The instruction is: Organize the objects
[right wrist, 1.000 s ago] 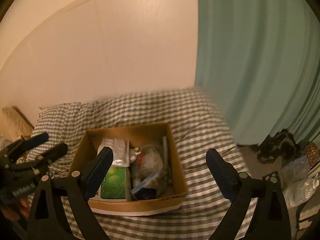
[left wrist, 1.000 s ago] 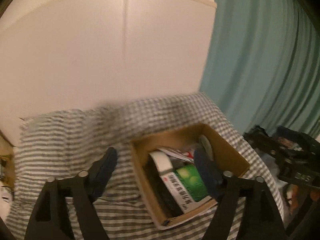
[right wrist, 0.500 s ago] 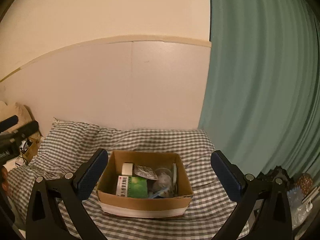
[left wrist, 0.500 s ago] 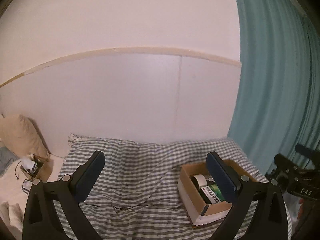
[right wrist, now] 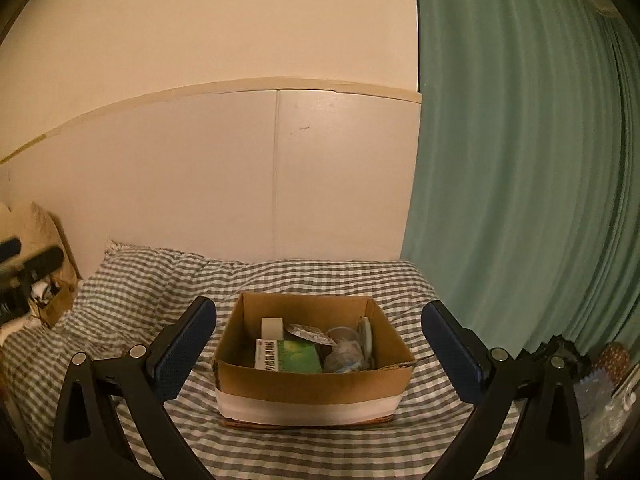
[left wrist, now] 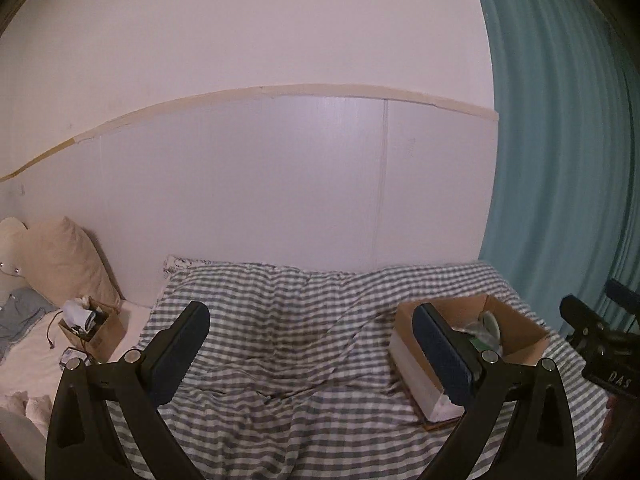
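A cardboard box with a white tape band stands on a grey-checked bed cover. It holds a green and white carton, a roll of white tape, a foil blister pack and clear plastic items. My right gripper is open and empty, held back from the box with its fingers either side. My left gripper is open and empty over the cover, left of the box. The right gripper also shows in the left wrist view.
A teal curtain hangs at the right, a pale wall behind. A beige pillow and a small open box of clutter lie at the left. Bags and dark items sit on the floor at the right.
Both grippers have pulled back and up from the box, which looks smaller and farther. The left view swung left over the bed cover. Both stay open.
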`<state>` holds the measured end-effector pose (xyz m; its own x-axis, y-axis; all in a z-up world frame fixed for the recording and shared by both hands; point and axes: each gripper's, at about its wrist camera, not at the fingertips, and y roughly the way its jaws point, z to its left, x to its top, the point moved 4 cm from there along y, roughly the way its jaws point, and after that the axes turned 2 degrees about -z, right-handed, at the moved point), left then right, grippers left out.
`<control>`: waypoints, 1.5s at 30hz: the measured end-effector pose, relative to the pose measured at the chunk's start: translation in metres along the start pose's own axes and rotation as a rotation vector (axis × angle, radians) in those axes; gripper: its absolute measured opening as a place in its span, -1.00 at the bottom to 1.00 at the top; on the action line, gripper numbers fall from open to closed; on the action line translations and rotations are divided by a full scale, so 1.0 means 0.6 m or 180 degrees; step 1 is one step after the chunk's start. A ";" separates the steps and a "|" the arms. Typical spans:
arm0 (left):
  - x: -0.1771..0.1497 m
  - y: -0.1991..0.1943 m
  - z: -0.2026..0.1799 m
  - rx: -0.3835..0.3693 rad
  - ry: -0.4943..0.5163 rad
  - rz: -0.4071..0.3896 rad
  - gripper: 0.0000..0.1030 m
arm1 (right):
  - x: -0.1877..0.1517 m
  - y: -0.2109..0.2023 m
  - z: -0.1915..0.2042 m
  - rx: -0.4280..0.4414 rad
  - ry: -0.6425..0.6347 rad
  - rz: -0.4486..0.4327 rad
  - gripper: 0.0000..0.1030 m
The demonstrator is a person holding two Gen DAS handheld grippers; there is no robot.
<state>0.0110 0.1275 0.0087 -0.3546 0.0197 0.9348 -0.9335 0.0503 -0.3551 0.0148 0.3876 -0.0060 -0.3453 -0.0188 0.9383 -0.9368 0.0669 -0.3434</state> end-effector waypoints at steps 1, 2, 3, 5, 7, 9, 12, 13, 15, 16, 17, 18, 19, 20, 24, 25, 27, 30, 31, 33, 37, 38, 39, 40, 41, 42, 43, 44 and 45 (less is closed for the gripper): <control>-0.002 0.001 -0.002 -0.0018 0.0006 0.0020 1.00 | -0.002 0.002 0.002 0.0025 0.0005 0.0013 0.99; -0.007 0.003 -0.005 -0.0025 0.0011 0.0044 1.00 | -0.003 0.005 0.004 0.0030 -0.0019 0.0029 0.99; -0.011 0.006 -0.007 -0.0029 0.0014 0.0053 1.00 | -0.005 0.007 0.005 0.0020 -0.0048 0.0035 0.99; -0.017 0.009 -0.009 -0.0015 0.0009 0.0061 1.00 | -0.013 0.011 0.006 -0.0006 -0.0098 0.0056 0.99; -0.019 0.011 -0.009 -0.0007 -0.0014 0.0073 1.00 | -0.017 0.013 0.003 0.0003 -0.0086 0.0095 0.99; -0.021 0.013 -0.009 -0.0010 -0.0008 0.0086 1.00 | -0.021 0.017 -0.001 0.0007 -0.0057 0.0139 0.99; -0.021 0.015 -0.013 0.0026 0.0031 0.0103 1.00 | -0.024 0.022 -0.007 0.0001 -0.0030 0.0161 0.99; -0.022 0.016 -0.013 0.0030 0.0032 0.0112 1.00 | -0.024 0.022 -0.008 0.0004 -0.0021 0.0165 0.99; -0.024 0.017 -0.010 0.0038 0.0014 0.0131 1.00 | -0.025 0.023 -0.009 0.0009 -0.0011 0.0171 0.99; -0.024 0.017 -0.009 0.0039 0.0003 0.0135 1.00 | -0.026 0.024 -0.008 0.0007 -0.0011 0.0174 0.99; -0.024 0.017 -0.009 0.0033 -0.0017 0.0140 1.00 | -0.026 0.024 -0.008 0.0008 -0.0017 0.0172 0.99; -0.024 0.017 -0.008 0.0029 -0.0032 0.0142 1.00 | -0.026 0.023 -0.007 0.0008 -0.0027 0.0167 0.99; -0.023 0.018 -0.007 0.0030 -0.0043 0.0143 1.00 | -0.026 0.022 -0.007 0.0006 -0.0034 0.0165 0.99; -0.023 0.018 -0.006 0.0028 -0.0052 0.0142 1.00 | -0.026 0.022 -0.006 -0.0001 -0.0041 0.0165 0.99; -0.019 0.017 -0.005 0.0037 -0.0062 0.0122 1.00 | -0.025 0.024 -0.006 0.0008 -0.0028 0.0170 0.99; -0.019 0.017 -0.005 0.0035 -0.0055 0.0129 1.00 | -0.025 0.024 -0.005 0.0011 -0.0032 0.0166 0.99; -0.017 0.016 -0.007 0.0028 -0.0023 0.0112 1.00 | -0.025 0.024 -0.003 0.0010 -0.0061 0.0164 0.99; -0.013 0.016 -0.010 0.0039 0.0008 0.0068 1.00 | -0.028 0.024 -0.001 -0.0005 -0.0084 0.0173 0.99; -0.012 0.016 -0.012 0.0018 0.0006 0.0077 1.00 | -0.028 0.025 -0.001 0.0002 -0.0083 0.0178 0.99; -0.012 0.015 -0.017 -0.0079 0.0022 0.0084 1.00 | -0.030 0.029 0.000 0.0006 -0.0077 0.0199 0.99; -0.016 0.016 -0.021 -0.0038 0.0064 0.0094 1.00 | -0.034 0.032 0.002 0.0001 -0.0092 0.0233 0.99; -0.019 0.017 -0.022 -0.0049 0.0049 0.0121 1.00 | -0.035 0.032 0.001 0.0003 -0.0099 0.0235 0.99; -0.021 0.018 -0.022 -0.0061 0.0041 0.0146 1.00 | -0.035 0.032 0.002 0.0016 -0.0109 0.0235 0.99; -0.023 0.017 -0.023 -0.0073 0.0044 0.0159 1.00 | -0.033 0.033 0.002 0.0027 -0.0114 0.0234 0.99; -0.025 0.015 -0.023 -0.0073 0.0056 0.0162 1.00 | -0.033 0.034 0.000 0.0024 -0.0108 0.0234 0.99; -0.026 0.014 -0.024 -0.0063 0.0075 0.0165 1.00 | -0.032 0.034 -0.001 0.0016 -0.0091 0.0237 0.99; -0.027 0.014 -0.025 -0.0054 0.0090 0.0167 1.00 | -0.031 0.034 -0.002 0.0020 -0.0070 0.0235 0.99; -0.028 0.013 -0.024 -0.0043 0.0104 0.0168 1.00 | -0.029 0.033 -0.005 0.0030 -0.0045 0.0219 0.99; -0.028 0.013 -0.024 -0.0030 0.0107 0.0168 1.00 | -0.028 0.032 -0.006 0.0028 -0.0038 0.0206 0.99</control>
<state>0.0104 0.1417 -0.0100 -0.4012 0.0560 0.9143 -0.9129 0.0578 -0.4042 0.0030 0.3928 -0.0280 -0.4059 -0.0267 0.9135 -0.9129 0.0596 -0.4039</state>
